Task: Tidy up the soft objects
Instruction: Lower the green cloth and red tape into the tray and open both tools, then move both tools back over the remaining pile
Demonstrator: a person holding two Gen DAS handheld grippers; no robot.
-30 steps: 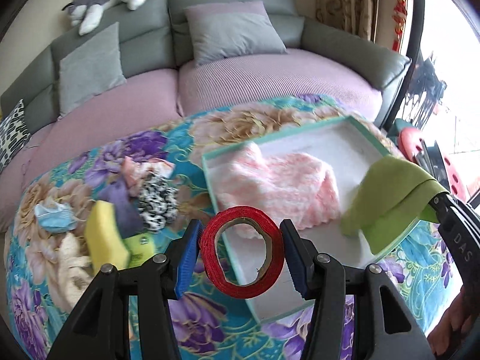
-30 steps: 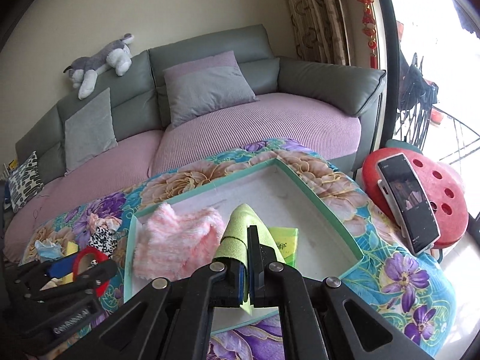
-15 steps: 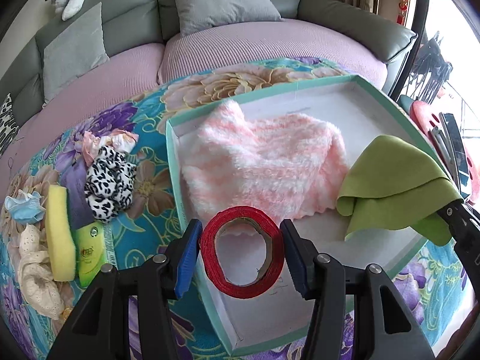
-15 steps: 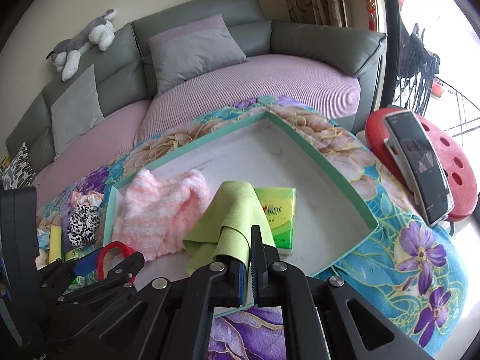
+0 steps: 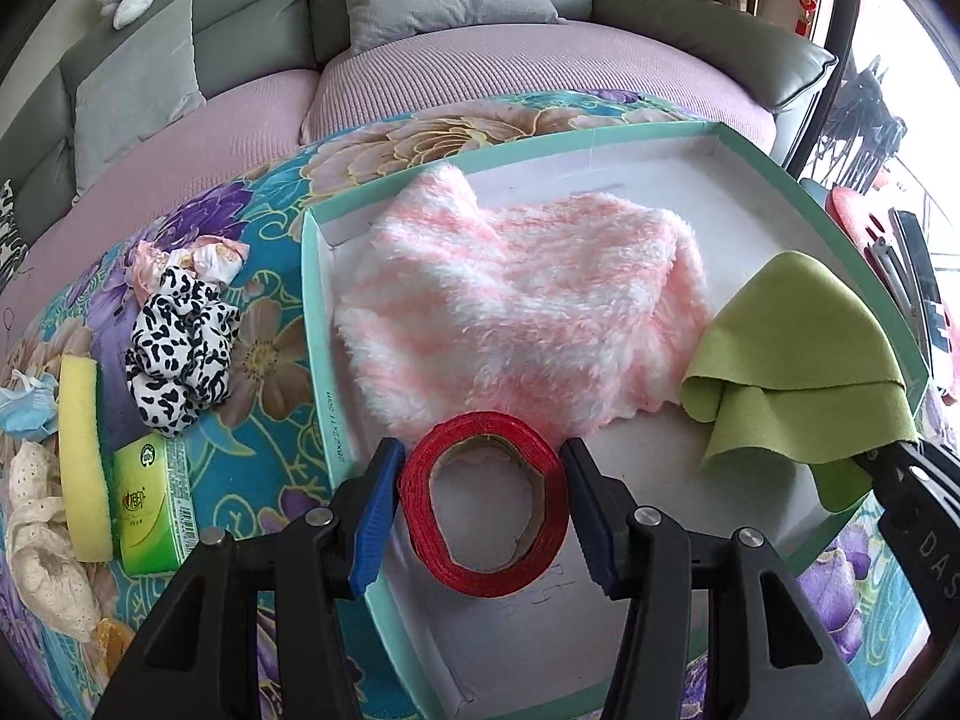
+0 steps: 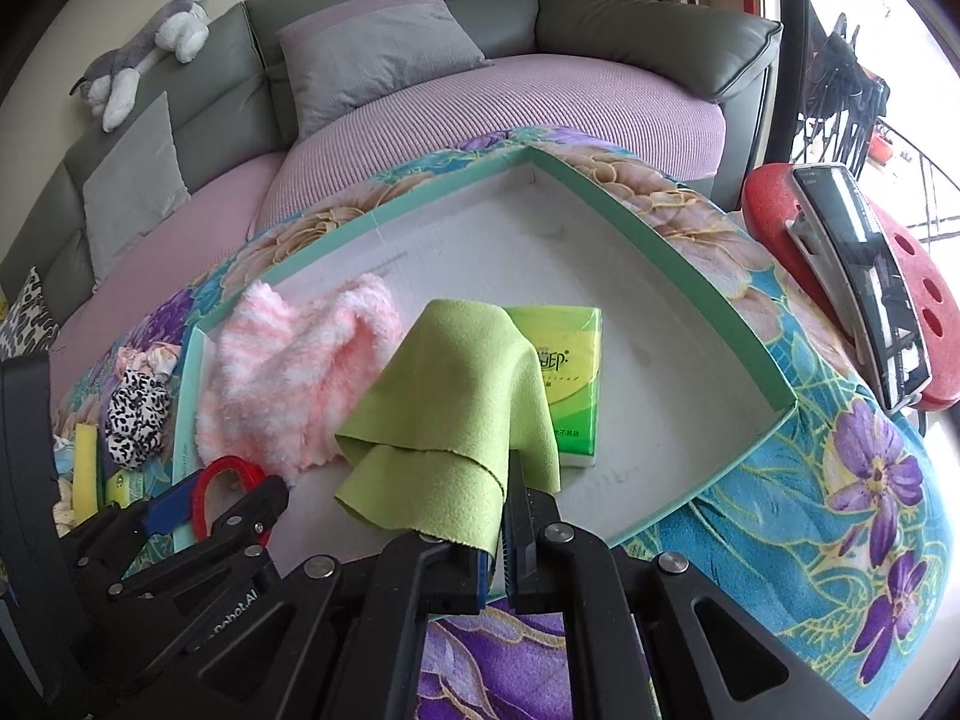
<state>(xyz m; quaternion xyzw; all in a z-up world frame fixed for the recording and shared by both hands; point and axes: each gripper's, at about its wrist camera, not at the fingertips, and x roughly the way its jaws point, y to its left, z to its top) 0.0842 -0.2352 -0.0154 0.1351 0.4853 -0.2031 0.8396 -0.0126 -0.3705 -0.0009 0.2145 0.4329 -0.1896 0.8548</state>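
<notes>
Both grippers have dropped closer to the shallow mint-green cardboard tray (image 5: 315, 324) since the earlier frame; tray and contents now fill more of each view.

Left of the left gripper (image 5: 483, 501), on the floral tablecloth (image 5: 264, 360): yellow sponge (image 5: 81, 450), green tissue pack (image 5: 150, 504), black-and-white spotted scrunchie (image 5: 180, 348) — all outside the tray, well apart from the jaws. Left gripper pinches a red ribbon roll on a cardboard core (image 5: 483, 501) between its blue pads (image 5: 375, 516), jaws half spread, roll standing on edge over the tray's near-left corner. Just ahead of it, a fluffy pink-and-white knit piece (image 5: 516, 312) lies inside the tray.

Right gripper (image 6: 501, 546) — jaws pressed nearly together on the lime-green felt cloth (image 6: 450, 414), which drapes forward over the tray floor. Beyond the cloth, partly covered by it, a second green tissue pack (image 6: 567, 384) lies in the tray. Far right of the right gripper, a phone (image 6: 864, 276) rests on a red perforated stool (image 6: 924, 324).
</notes>
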